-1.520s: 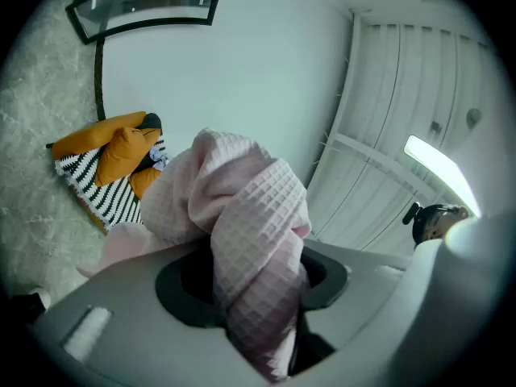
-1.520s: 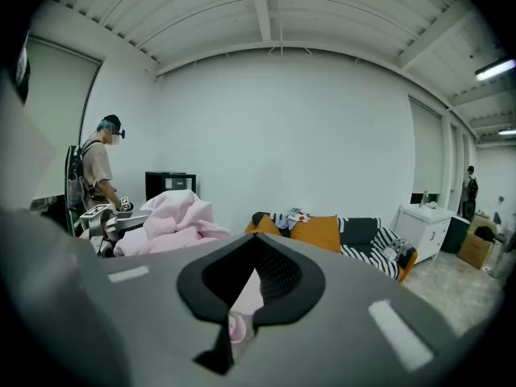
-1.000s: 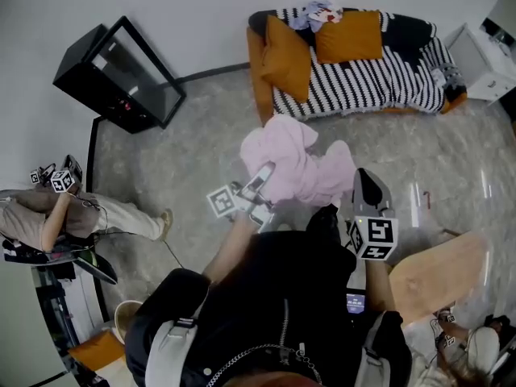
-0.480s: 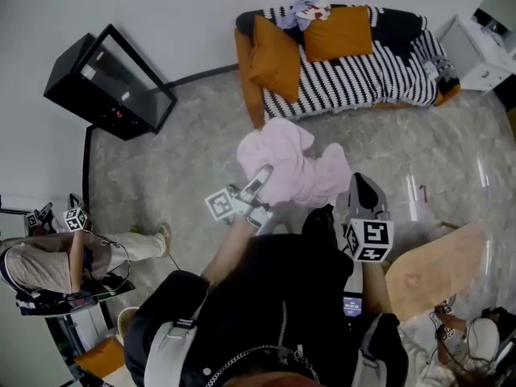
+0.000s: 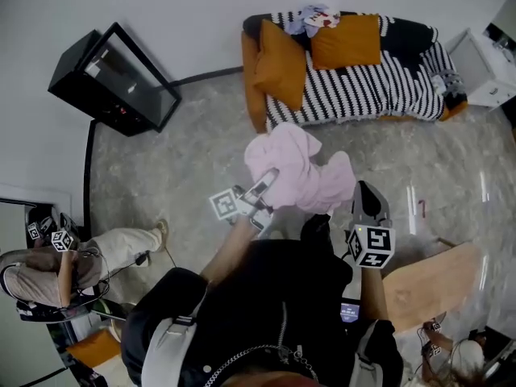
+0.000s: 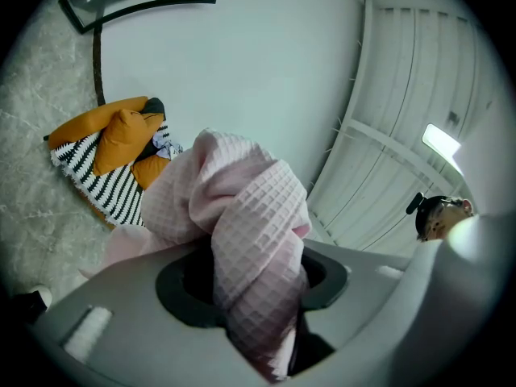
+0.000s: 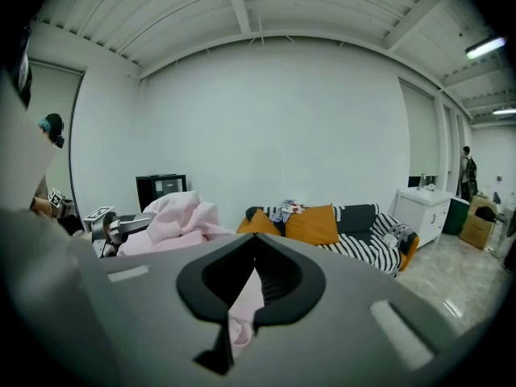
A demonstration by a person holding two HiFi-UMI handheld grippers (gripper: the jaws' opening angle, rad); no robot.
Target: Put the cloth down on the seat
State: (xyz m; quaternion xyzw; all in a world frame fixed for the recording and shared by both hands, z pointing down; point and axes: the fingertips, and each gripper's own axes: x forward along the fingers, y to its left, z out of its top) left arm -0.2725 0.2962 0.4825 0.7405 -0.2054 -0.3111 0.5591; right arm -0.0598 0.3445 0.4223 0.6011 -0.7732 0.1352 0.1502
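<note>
A pink waffle-weave cloth (image 5: 300,170) hangs bunched in the air between my two grippers, over the floor in front of the sofa. My left gripper (image 5: 268,179) is shut on its left part; in the left gripper view the cloth (image 6: 251,236) fills the space between the jaws. My right gripper (image 5: 360,190) is shut on the cloth's right end, and a pink fold (image 7: 241,300) shows in the narrow slit of its jaws. The striped seat (image 5: 367,87) of the sofa lies well beyond the cloth, also seen ahead as the sofa (image 7: 355,226).
Two orange cushions (image 5: 284,63) (image 5: 346,42) and some small clothes (image 5: 316,16) lie on the sofa. A black cabinet (image 5: 113,79) stands at left, a white unit (image 5: 489,64) at far right, a wooden table (image 5: 427,276) near my right. A seated person (image 5: 60,258) is at lower left.
Both grippers stay shut on the pink cloth and hold it at about the same spot. The seated person at left has shifted lower in the view.
</note>
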